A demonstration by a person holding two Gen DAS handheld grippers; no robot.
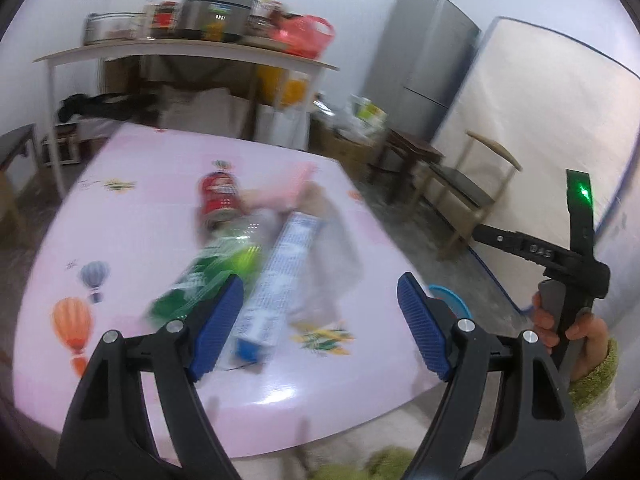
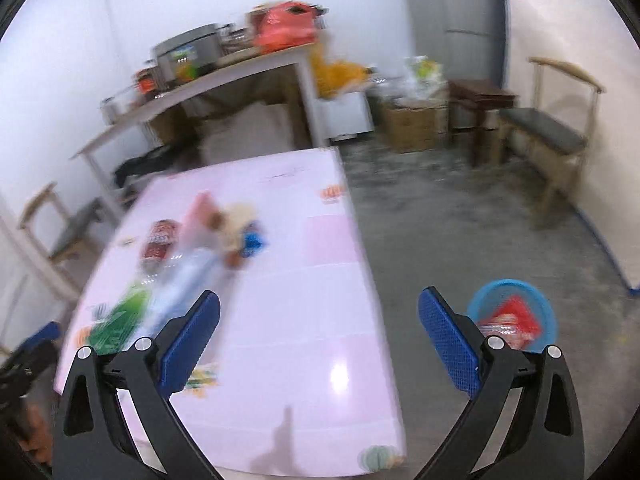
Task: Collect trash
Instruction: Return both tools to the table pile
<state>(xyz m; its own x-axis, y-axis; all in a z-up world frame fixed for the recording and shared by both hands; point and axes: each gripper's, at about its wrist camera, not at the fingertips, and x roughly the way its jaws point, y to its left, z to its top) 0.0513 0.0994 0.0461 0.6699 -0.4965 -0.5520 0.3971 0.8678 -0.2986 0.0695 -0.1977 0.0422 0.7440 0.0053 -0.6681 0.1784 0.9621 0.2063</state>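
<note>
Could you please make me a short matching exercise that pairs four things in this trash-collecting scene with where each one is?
Things:
1. red can
2. blue basket
3. red plastic bag
4. wooden chair

Places:
A. on the floor beside the pink table
B. by the wall, past the table
C. lying on the pink table
D. on the cluttered white table at the back

Pairs: 1-C, 2-A, 3-D, 4-B

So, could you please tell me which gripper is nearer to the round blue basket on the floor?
Right. The right gripper hangs over the table edge beside the basket; the left gripper sits further over the table.
</note>
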